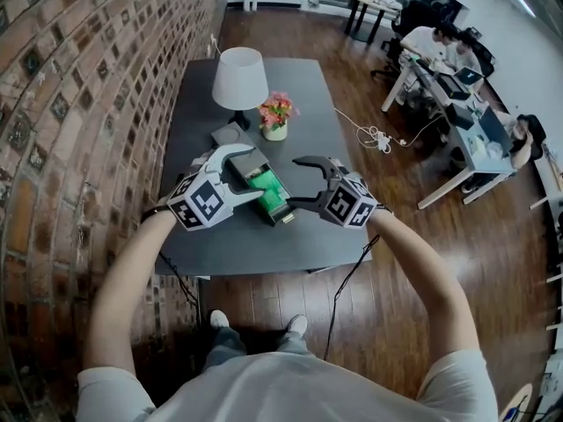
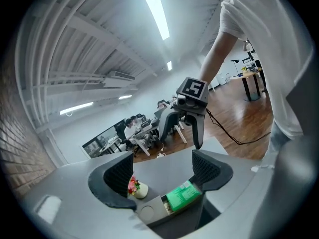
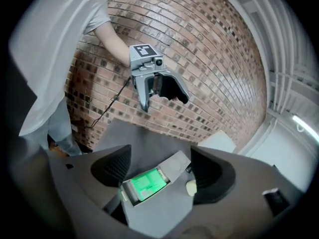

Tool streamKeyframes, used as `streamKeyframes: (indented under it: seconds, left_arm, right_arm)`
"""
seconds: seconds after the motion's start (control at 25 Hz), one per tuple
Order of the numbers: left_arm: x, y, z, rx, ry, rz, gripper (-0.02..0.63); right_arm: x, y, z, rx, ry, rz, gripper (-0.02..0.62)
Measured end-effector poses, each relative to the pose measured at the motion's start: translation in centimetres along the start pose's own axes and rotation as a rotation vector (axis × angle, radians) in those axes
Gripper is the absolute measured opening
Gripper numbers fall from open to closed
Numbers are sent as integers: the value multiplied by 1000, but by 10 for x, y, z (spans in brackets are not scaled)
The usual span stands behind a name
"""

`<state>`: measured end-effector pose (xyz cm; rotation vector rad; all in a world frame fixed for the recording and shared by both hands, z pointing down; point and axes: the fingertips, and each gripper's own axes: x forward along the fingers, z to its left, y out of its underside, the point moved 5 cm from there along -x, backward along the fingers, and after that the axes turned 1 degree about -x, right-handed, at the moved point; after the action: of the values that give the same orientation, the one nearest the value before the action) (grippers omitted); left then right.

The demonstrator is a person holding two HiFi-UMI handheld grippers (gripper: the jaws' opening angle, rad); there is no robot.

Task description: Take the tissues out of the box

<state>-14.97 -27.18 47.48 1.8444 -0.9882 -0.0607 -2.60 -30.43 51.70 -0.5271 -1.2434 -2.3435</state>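
Observation:
A grey box (image 1: 237, 167) lies open on the dark grey table (image 1: 264, 244), its lid (image 1: 230, 134) flipped back toward the lamp. A green tissue pack (image 1: 267, 186) lies inside it. My left gripper (image 1: 251, 172) hovers at the box's left side, jaws apart with nothing between them. My right gripper (image 1: 297, 181) faces it from the right, also open and empty. In the left gripper view the green pack (image 2: 183, 195) shows below the open left gripper (image 2: 164, 171), with the right gripper (image 2: 187, 126) beyond. In the right gripper view the pack (image 3: 144, 184) lies under the open right gripper (image 3: 162, 169).
A white-shaded lamp (image 1: 239, 77) and a small pot of pink flowers (image 1: 275, 115) stand on the table behind the box. A brick wall (image 1: 70, 104) runs along the left. A cable (image 1: 374, 134) lies on the wooden floor; people sit at desks (image 1: 440, 51) at far right.

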Motion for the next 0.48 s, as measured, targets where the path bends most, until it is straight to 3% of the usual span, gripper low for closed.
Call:
streamKeyframes:
  seconds: [0.16, 0.32, 0.4, 0.48]
  left_arm:
    - [10, 21, -2, -128, -1, 44, 467]
    - [21, 52, -8, -314, 31, 89, 543]
    - [25, 75, -13, -422, 70, 161, 601]
    - [28, 98, -18, -489, 94, 249, 601]
  right_arm:
    - [1, 22, 0, 128, 40, -27, 390]
    - [-1, 43, -3, 253, 84, -57, 390]
    - [-4, 54, -2, 301, 105, -68, 390]
    - [-13, 66, -2, 346, 131, -78, 390]
